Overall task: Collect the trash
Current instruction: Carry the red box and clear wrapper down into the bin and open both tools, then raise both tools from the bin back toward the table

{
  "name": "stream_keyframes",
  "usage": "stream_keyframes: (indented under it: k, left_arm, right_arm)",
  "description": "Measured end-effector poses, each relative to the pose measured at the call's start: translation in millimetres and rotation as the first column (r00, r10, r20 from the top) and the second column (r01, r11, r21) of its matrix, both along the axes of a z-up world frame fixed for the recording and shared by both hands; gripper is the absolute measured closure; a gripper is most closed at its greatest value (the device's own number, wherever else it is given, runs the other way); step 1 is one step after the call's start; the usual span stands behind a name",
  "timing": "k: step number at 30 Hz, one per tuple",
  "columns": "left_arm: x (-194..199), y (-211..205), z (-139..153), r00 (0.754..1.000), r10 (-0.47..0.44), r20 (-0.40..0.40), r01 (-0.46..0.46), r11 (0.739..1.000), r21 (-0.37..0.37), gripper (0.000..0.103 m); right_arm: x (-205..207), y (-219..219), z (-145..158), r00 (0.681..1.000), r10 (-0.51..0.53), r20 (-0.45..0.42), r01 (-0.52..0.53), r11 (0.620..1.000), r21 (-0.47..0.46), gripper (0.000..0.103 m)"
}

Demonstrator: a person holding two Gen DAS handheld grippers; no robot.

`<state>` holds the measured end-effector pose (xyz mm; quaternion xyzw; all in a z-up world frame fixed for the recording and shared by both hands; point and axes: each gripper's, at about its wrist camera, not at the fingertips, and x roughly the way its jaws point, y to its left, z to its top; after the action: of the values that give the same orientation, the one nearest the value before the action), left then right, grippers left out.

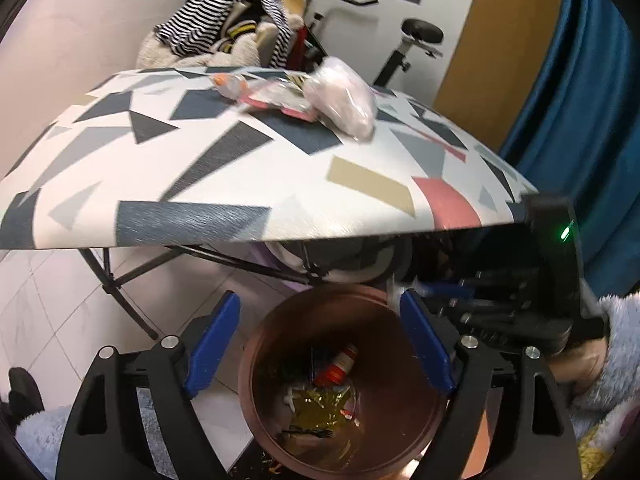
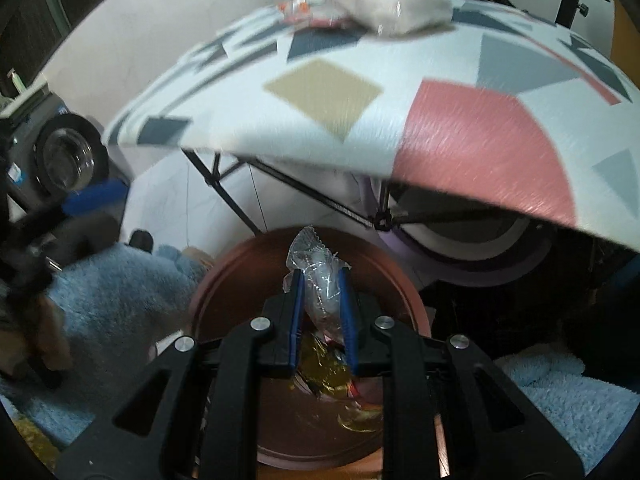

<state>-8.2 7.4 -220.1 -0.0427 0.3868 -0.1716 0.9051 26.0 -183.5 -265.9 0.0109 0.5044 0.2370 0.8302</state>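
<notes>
Step in hand: drop-off at the bin (image 1: 344, 380). Left gripper (image 1: 320, 344) hangs spread and empty above it. Right gripper (image 2: 320, 296) pinches a clear wrapper (image 2: 316, 272) over the bin. Next: part the jaws. More trash (image 1: 340, 96) lies on the table (image 1: 240, 184).

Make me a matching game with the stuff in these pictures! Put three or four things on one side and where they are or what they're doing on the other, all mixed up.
Things:
1. left gripper
2. right gripper
3. white plastic bag
4. gold foil wrapper

Places or states:
A. lying at the bottom of the brown bin
B. resting on the patterned table
C. fingers apart, nothing between them, above the bin
D. shut on a clear plastic wrapper

Pairs: 1-C, 2-D, 3-B, 4-A
</notes>
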Motion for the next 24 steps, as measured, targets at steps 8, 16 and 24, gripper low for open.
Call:
stream_keyframes:
  k: [8, 16, 24]
  left_arm:
    - [1, 15, 5, 0.997, 0.081, 0.022, -0.08, 0.997, -0.02, 0.013]
    - [0, 18, 5, 0.996, 0.089, 0.026, -0.088, 0.996, -0.018, 0.012]
    - [0, 21, 5, 0.994, 0.11, 0.027, -0.11, 0.994, -0.01, 0.011]
  right_arm:
    - [1, 15, -22, 0.997, 0.026, -0.072, -0.033, 0.995, -0.091, 0.081]
    - [-2, 9, -28, 0.997, 0.009, -0.074, -0.017, 0.995, -0.103, 0.059]
    - [-1, 11, -27, 0.998, -0.001, -0.065, -0.006, 0.993, -0.119, 0.006]
